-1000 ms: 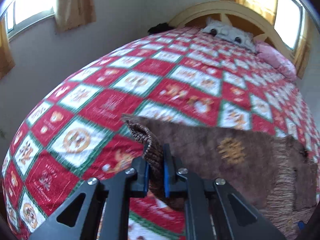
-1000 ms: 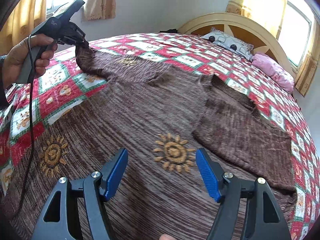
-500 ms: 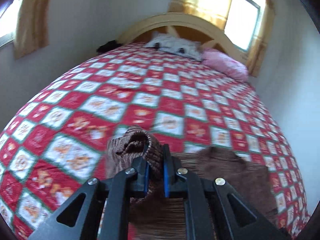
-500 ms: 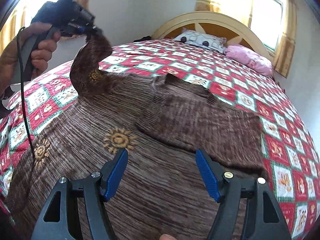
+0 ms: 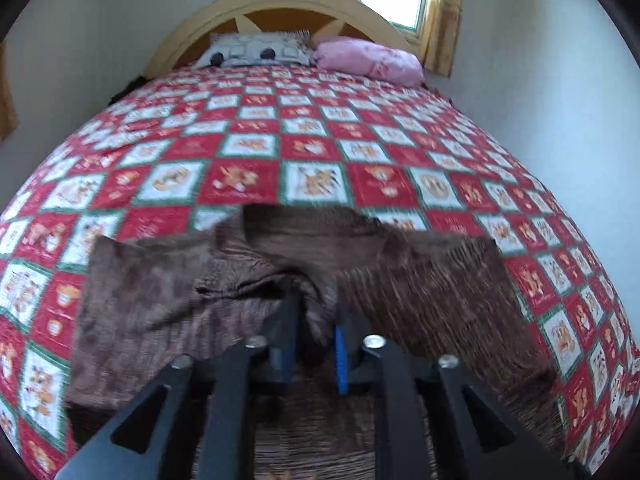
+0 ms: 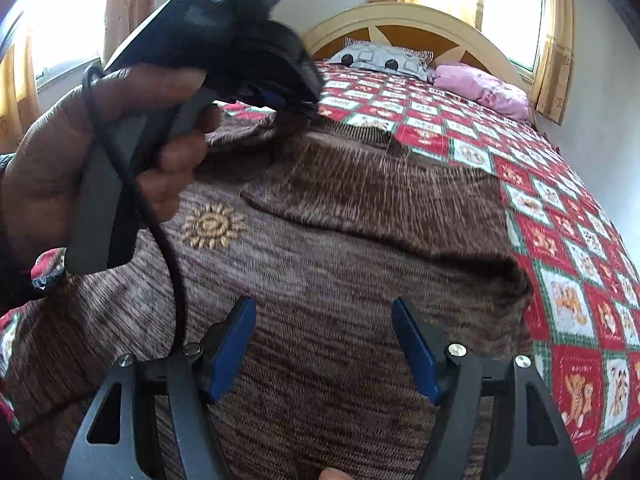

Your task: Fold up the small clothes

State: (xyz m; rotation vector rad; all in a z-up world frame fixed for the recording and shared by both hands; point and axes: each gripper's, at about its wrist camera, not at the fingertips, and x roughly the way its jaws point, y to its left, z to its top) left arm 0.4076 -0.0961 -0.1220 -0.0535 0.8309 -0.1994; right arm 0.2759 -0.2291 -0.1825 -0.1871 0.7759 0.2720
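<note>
A brown knitted sweater (image 6: 340,264) with orange sun motifs lies spread on the bed; it also shows in the left wrist view (image 5: 420,280). My left gripper (image 5: 314,320) is shut on a bunched fold of the sweater's sleeve and holds it over the sweater's middle. In the right wrist view the left gripper (image 6: 296,108) sits at the upper left, held by a hand. The right sleeve (image 6: 380,196) lies folded across the body. My right gripper (image 6: 324,344) is open and empty, just above the sweater's lower part.
The bed has a red, green and white checked cover (image 5: 280,152). A grey patterned pillow (image 5: 256,50) and a pink pillow (image 5: 368,60) lie at the curved wooden headboard (image 5: 280,0). Walls stand close on both sides.
My left gripper has carried the sleeve from the left edge inward over the sweater's middle and lower. My right gripper has stayed open over the sweater.
</note>
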